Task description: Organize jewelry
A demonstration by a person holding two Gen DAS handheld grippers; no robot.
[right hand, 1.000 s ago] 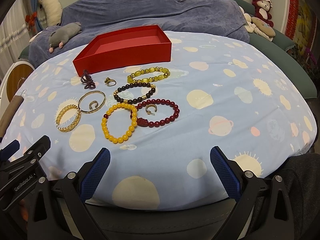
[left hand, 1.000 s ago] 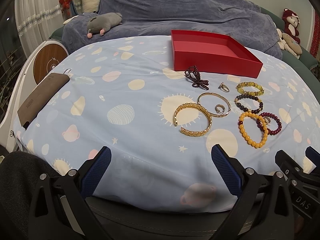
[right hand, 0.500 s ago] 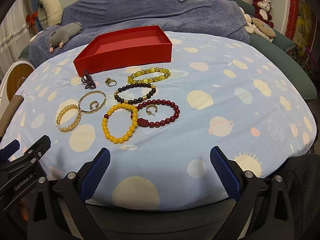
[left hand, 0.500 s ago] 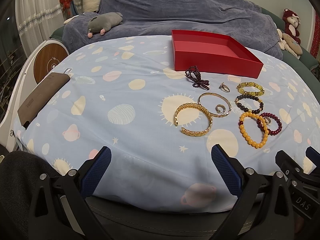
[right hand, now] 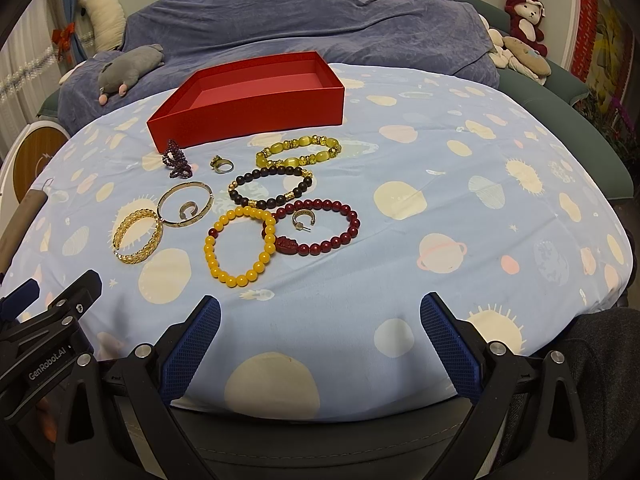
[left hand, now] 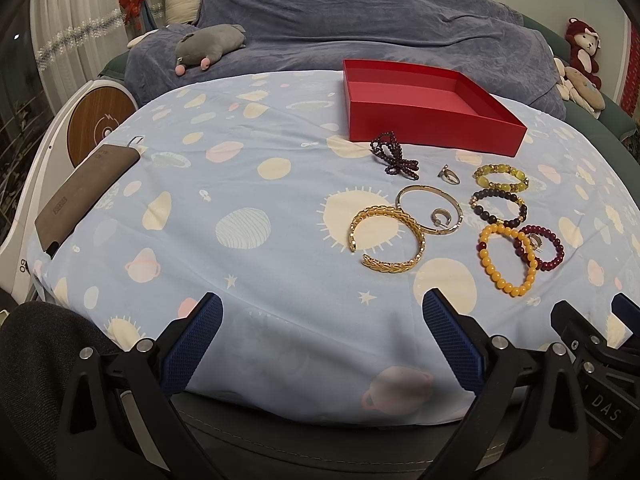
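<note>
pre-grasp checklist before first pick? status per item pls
1. Red box empty and open-topped: ok.
2. Left hand-held gripper open, holding nothing: ok.
3. Right hand-held gripper open, holding nothing: ok.
4. Pieces separated: not ok; the yellow bead bracelet overlaps the dark red bead bracelet, and the gold woven bangle touches the thin gold bangle.
5. Small hoop free of the dark red bead bracelet: cannot tell.
</note>
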